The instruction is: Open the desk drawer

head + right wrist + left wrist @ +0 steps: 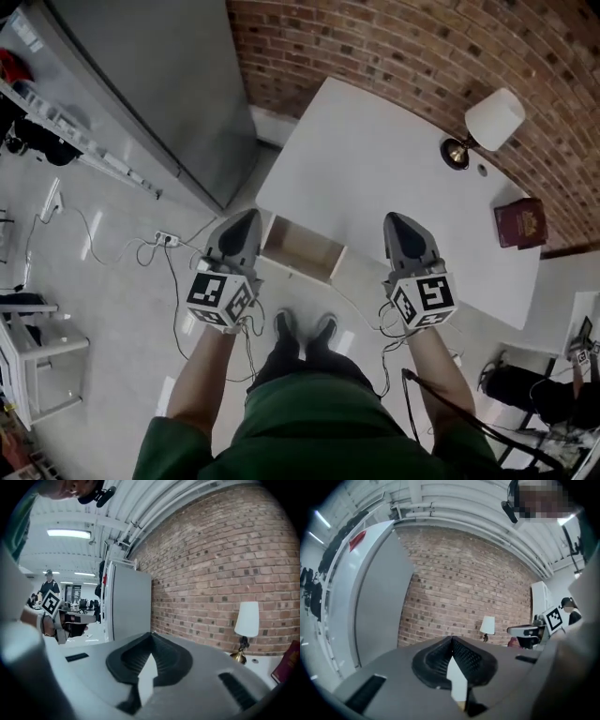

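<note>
Nothing legible here, honestly. The marker cube (221,298) on the left hand-held gripper (249,217) and the other cube (423,300) on the right hand-held gripper (394,221) only carry black-and-white square patterns, no letters or digits. The dark red book (520,222) near the tabletop's (375,159) right edge has gold stamping on its cover, too small to read.

Legend: you are facing a desk (375,169) whose white top is showing smooth and matt; its drawer (305,246) is showing pale, bare-looking wood inside. The brick wall (394,47) is standing rough and red, the pale floor (103,291) is gleaming glossy, and the lamp base (456,153) is shining like brass. You are holding a left gripper (451,639) and a right gripper (151,633) in matt grey plastic, with pads (466,656) ribbed and black.
</note>
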Tool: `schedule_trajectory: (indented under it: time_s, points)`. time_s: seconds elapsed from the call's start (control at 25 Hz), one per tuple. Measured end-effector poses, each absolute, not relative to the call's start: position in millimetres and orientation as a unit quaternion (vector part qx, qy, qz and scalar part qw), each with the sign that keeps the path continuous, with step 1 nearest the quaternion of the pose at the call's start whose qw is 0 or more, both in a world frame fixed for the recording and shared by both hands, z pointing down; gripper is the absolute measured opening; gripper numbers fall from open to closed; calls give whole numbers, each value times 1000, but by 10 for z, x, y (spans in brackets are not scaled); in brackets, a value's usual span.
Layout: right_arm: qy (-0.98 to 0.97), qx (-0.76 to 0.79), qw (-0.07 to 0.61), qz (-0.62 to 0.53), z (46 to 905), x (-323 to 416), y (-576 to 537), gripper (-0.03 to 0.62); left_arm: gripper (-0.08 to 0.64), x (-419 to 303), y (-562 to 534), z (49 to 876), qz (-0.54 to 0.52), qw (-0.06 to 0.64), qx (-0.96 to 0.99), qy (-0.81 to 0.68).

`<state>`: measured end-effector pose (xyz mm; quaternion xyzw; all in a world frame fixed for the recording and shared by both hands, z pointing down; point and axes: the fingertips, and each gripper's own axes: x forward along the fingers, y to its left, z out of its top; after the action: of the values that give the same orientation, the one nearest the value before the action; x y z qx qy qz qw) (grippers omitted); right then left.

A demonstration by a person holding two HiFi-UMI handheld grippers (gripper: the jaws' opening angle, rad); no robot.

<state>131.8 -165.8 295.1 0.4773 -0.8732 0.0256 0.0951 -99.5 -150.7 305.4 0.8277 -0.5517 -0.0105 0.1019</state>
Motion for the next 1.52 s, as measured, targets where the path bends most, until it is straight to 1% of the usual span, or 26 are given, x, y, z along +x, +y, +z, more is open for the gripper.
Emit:
schedule_trajectory:
  time_s: [0.24,0.48,0.64,1.0,1.52]
  points:
    - [-876,481,20,-40,2022,1292,-1475,0,9,-694,-1355,2106,-28,28,826,-563]
    - [-879,469,-9,-92,1584,1242,-1174,0,9,-494,-1179,1401,-48,-42,828,-557]
    - [-878,467,-22,-104,1462,1297,-1046,0,9,-344,-1029,1134,-60,-72,831,-549]
    - [-873,475,-28,-110,1458,1495,-958,0,9,-252,-914,1185,-55,-73,825,-558]
    - [-883,457,-38,-103,1494,1548,-972,-2,9,-129,-891,1246,-41,-70,818,-569]
